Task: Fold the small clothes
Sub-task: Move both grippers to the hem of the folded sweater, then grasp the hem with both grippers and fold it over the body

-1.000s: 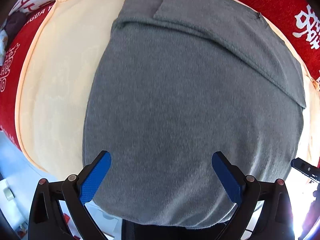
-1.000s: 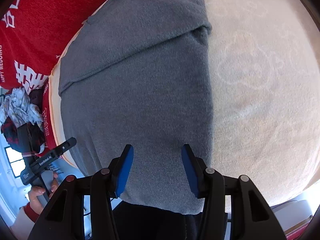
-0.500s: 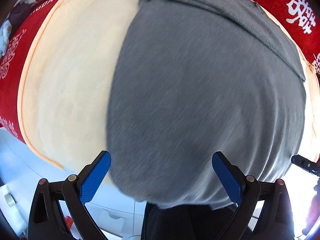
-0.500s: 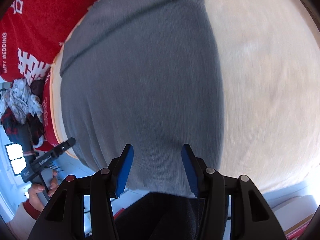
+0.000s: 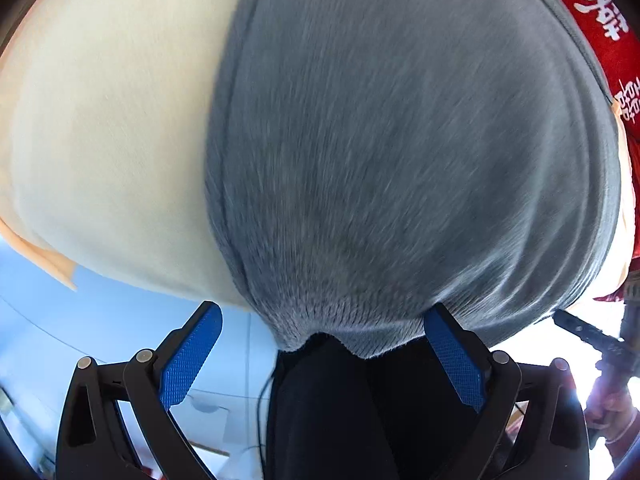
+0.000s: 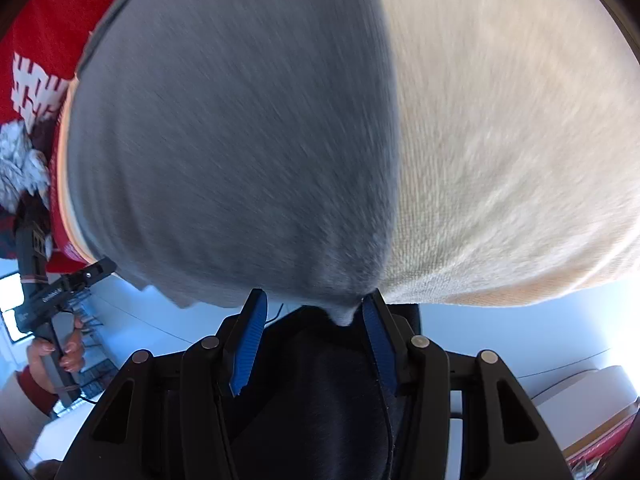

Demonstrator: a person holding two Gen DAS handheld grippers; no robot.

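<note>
A grey knit garment [image 5: 400, 140] lies flat on a cream towel [image 5: 104, 140], its near hem hanging over the table's front edge. My left gripper [image 5: 324, 340] is open, its blue pads on either side of the hem near the left corner, close to it. In the right wrist view the same garment [image 6: 232, 140] fills the left half. My right gripper [image 6: 314, 320] is open, narrower, with the hem's right corner just between its fingertips. Both views are motion-blurred.
The cream towel [image 6: 512, 140] covers a red cloth with white characters [image 5: 600, 20]. A pile of other clothes [image 6: 20, 168] sits at the far left. The person's dark trousers [image 5: 340, 408] are below the table edge.
Both grippers have moved down and toward the garment's near hem, which now sits between their fingers. The jaw openings look unchanged.
</note>
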